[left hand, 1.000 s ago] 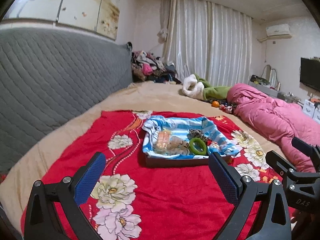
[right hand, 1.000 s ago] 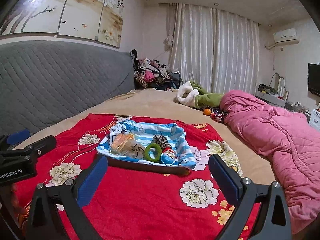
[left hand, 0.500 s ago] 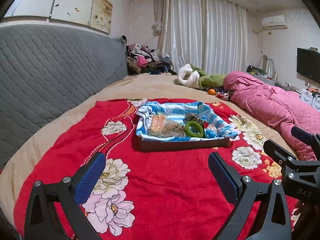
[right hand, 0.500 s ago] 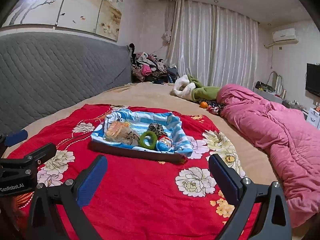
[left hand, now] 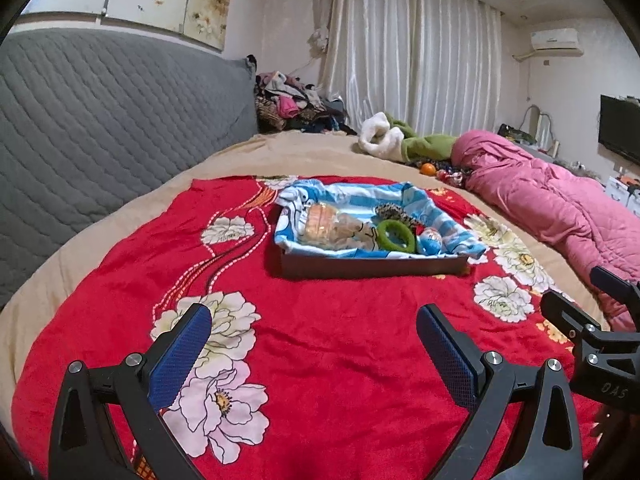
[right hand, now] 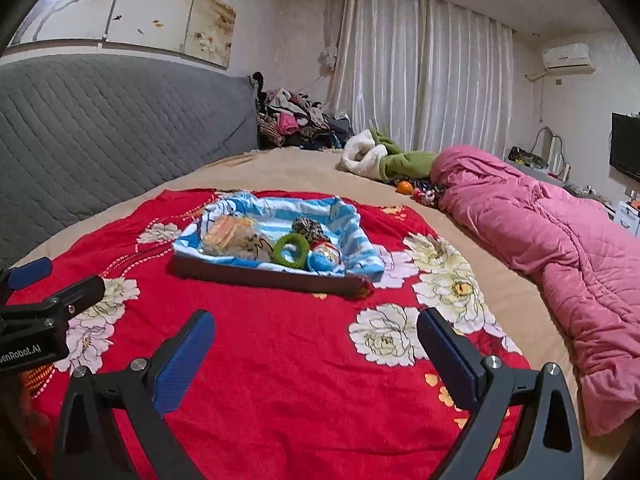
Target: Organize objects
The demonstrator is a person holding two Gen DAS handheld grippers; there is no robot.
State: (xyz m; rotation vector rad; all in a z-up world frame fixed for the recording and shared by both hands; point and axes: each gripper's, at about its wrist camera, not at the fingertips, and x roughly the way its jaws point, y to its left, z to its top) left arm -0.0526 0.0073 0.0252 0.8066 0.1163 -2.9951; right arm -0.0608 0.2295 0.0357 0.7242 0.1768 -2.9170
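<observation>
On the bed, in the left wrist view, the left gripper [left hand: 314,340] hangs over a red floral blanket [left hand: 328,344] with its blue-padded fingers spread wide and nothing between them. Well ahead of it sits a dark brown tray [left hand: 372,266] lined with a blue-and-white striped cloth [left hand: 444,220]. Inside lie a clear packet of orange snacks [left hand: 328,222], a green ring [left hand: 396,236], a blue egg-shaped toy [left hand: 429,240] just right of the ring, and a leopard-print scrunchie [left hand: 390,212] behind the ring. The right gripper [left hand: 600,320] shows at the right edge, beside a pink quilt [left hand: 560,208].

In the right wrist view, the right gripper [right hand: 316,346] also hovers above the blanket [right hand: 280,340], fingers apart and empty. The tray [right hand: 268,278] lies ahead and to the left, the cloth [right hand: 352,236] draped over its walls. The ring [right hand: 290,250] stands tilted between the snack packet [right hand: 232,236] and the egg toy [right hand: 325,258]; the scrunchie [right hand: 308,228] rests behind. Part of the left gripper [right hand: 44,300] enters at the left edge.
</observation>
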